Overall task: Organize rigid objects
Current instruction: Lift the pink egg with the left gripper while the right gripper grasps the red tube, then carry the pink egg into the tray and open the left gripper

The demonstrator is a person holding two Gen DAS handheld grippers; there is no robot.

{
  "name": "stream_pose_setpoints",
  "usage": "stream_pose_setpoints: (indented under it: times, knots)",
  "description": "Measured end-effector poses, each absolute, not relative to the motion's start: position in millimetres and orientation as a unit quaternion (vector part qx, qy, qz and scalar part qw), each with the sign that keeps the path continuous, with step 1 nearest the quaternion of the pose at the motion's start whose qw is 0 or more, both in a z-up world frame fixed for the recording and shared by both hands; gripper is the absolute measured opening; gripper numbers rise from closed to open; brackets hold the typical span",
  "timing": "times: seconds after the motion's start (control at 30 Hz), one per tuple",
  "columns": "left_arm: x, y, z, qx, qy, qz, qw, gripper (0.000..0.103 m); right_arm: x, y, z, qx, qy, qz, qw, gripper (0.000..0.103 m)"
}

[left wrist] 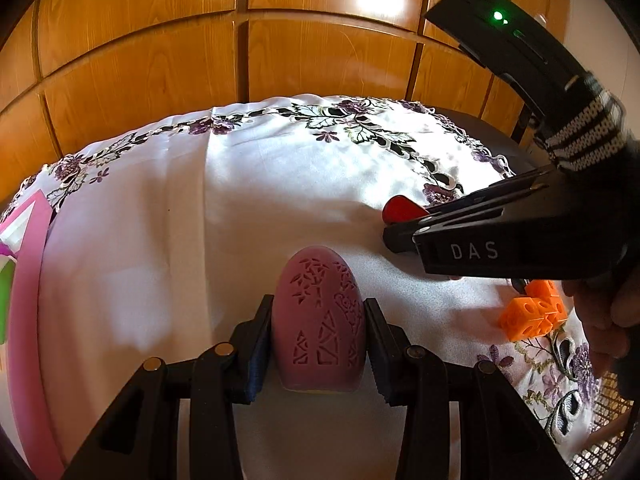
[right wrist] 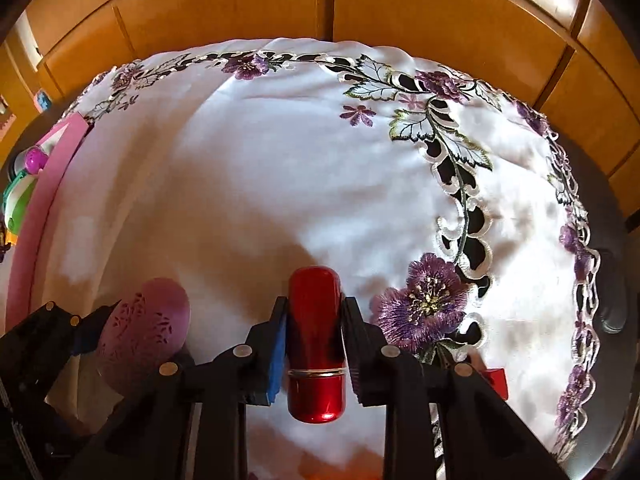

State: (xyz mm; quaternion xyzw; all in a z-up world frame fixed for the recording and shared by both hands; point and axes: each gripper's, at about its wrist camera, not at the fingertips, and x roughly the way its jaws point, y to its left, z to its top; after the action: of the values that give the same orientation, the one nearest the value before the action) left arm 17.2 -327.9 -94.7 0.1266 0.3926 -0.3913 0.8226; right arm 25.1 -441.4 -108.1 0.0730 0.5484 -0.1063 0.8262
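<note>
Pinching a red lipstick tube (right wrist: 316, 344) in my right gripper (right wrist: 314, 346) and a pink carved egg (left wrist: 320, 320) in my left gripper (left wrist: 318, 344), I should carry both level toward the pink tray (left wrist: 30, 280) at the cloth's left edge. Tray contents are cut off; the orange cubes (left wrist: 534, 314) sit half hidden.

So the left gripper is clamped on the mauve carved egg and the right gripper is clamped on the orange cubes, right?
Not quite. The left gripper does hold the mauve carved egg, but the right gripper is clamped on a red capsule, as the right wrist view shows. The orange cubes lie loose on the tablecloth.
</note>
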Motion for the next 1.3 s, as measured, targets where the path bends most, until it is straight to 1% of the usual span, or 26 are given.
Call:
stream_pose_setpoints:
  times: [0.23, 0.43, 0.9, 1.13, 1.3]
  knots:
    - [17.4, -327.6, -94.8, 0.127, 0.392, -0.391, 0.823, 0.044, 17.8, -428.4, -103.5, 0.029, 0.54, -0.107, 0.835, 0.027]
    - [18.1, -326.6, -93.9, 0.124, 0.397, -0.393, 0.82, 0.042, 20.6, -420.7, -104.3, -0.003, 0.536, -0.107, 0.837, 0.025]
    - [16.8, -328.2, -92.5, 0.131, 0.395, -0.388, 0.822, 0.042, 22.4, -416.6, -104.9, -0.03, 0.534, -0.107, 0.838, 0.024]
    - [18.9, -312.3, -82.1, 0.106, 0.408, -0.371, 0.827, 0.042, 22.4, -417.2, -104.8, -0.03, 0.531, -0.103, 0.84, 0.024]
    - [12.2, -299.0, -60.4, 0.092, 0.394, -0.367, 0.837, 0.042, 22.0, -414.6, -105.4, -0.039, 0.529, -0.104, 0.841, 0.024]
